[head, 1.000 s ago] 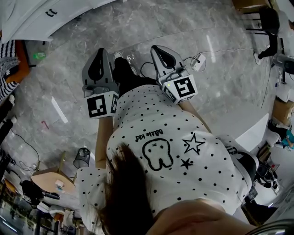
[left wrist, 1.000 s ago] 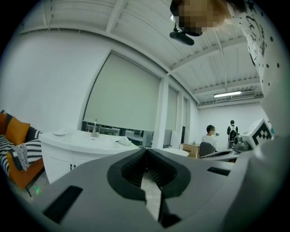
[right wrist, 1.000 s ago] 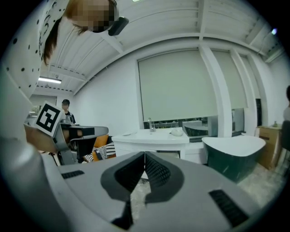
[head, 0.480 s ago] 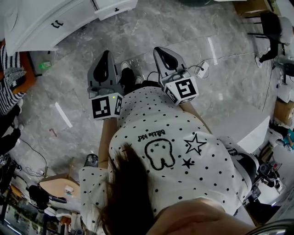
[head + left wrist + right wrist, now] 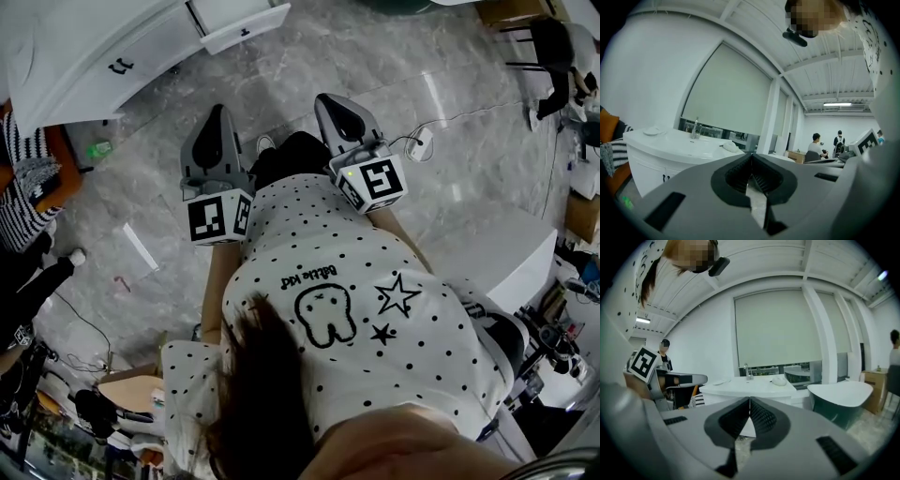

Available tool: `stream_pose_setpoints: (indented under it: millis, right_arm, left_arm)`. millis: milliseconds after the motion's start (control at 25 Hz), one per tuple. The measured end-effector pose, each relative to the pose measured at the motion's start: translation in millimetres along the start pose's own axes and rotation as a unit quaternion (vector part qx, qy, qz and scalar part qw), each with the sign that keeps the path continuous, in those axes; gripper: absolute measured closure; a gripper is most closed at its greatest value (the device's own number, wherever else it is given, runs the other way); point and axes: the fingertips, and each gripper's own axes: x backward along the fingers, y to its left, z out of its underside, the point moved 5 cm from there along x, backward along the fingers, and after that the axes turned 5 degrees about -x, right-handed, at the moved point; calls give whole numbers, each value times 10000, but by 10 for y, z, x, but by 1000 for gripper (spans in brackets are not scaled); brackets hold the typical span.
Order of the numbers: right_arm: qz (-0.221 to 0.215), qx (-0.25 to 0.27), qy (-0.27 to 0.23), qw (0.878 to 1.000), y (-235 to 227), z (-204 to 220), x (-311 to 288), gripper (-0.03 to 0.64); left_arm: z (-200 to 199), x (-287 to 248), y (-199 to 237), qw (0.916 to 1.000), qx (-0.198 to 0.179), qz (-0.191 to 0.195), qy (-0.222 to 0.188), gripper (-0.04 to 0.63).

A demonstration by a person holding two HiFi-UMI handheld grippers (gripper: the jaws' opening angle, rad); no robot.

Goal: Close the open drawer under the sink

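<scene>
The drawer (image 5: 236, 21) is cut off by the top edge of the head view, so only its white front and a small dark handle show. In both gripper views the jaws' own grey bodies cover the space under the counter, and the drawer cannot be made out there. A dotted shirt (image 5: 356, 309) fills the lower half of the head view. The drawer stands out from the white vanity (image 5: 94, 58). It lies ahead of the left gripper (image 5: 217, 114) and the right gripper (image 5: 330, 101), well apart from both and more nearly in line with the left one. Each gripper has its jaws pressed together at the tips with nothing between them — the ridged black pads meet in a point. The vanity is curved and glossy, with a metal tap (image 5: 748, 371) on its top. A dark-sided tub (image 5: 839, 399) with a white rim stands to its right. The floor (image 5: 394, 66) is grey veined stone.
</scene>
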Motion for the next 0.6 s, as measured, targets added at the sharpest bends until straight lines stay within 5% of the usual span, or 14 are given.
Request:
stream_pose_setpoints:
  millis: [600]
  right_arm:
    - [-376,183,109,9991,-406,-261,-541,601]
  left_arm:
    - [26,-531,22,9990,282,-201,269,589]
